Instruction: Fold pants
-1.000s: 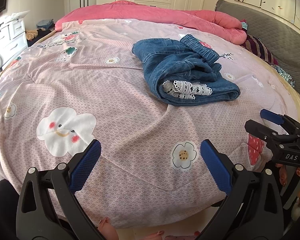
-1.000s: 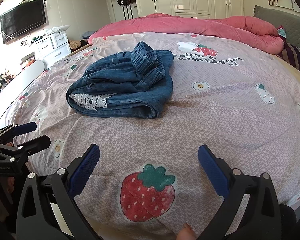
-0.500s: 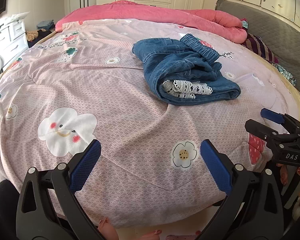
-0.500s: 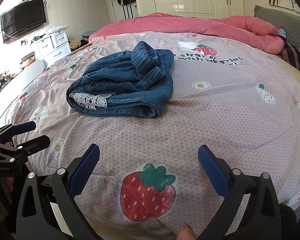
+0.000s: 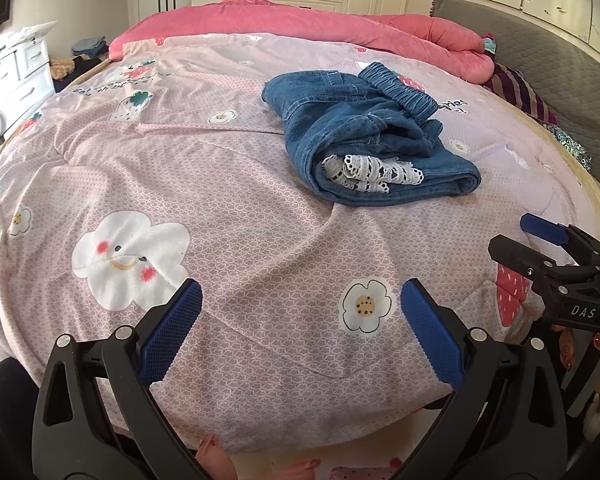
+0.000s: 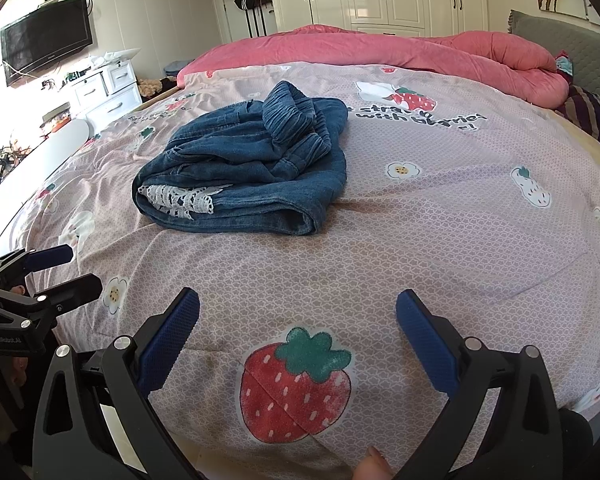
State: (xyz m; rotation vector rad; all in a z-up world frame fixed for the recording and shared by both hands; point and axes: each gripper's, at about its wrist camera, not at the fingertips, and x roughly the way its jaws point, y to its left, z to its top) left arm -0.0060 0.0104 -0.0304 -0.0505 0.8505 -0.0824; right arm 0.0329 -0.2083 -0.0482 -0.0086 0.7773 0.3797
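Observation:
Blue denim pants (image 5: 364, 140) with white lace trim lie in a folded bundle on the pink printed bedspread (image 5: 240, 208), waistband on top; they also show in the right wrist view (image 6: 252, 176). My left gripper (image 5: 300, 296) is open and empty, low at the near bed edge, well short of the pants. My right gripper (image 6: 298, 304) is open and empty over the strawberry print, also short of the pants. Each gripper shows in the other's view, the right one (image 5: 540, 248) at the right, the left one (image 6: 56, 272) at the left.
A rolled pink quilt (image 6: 420, 52) lies across the far side of the bed. A grey headboard (image 5: 548, 64) and a striped pillow (image 5: 520, 92) are at the right. White drawers (image 6: 104, 92) and a wall TV (image 6: 46, 48) stand at the left, wardrobes behind.
Both grippers stay open and almost still at the near edge of the bed; the views have shifted very slightly. The pants have not moved.

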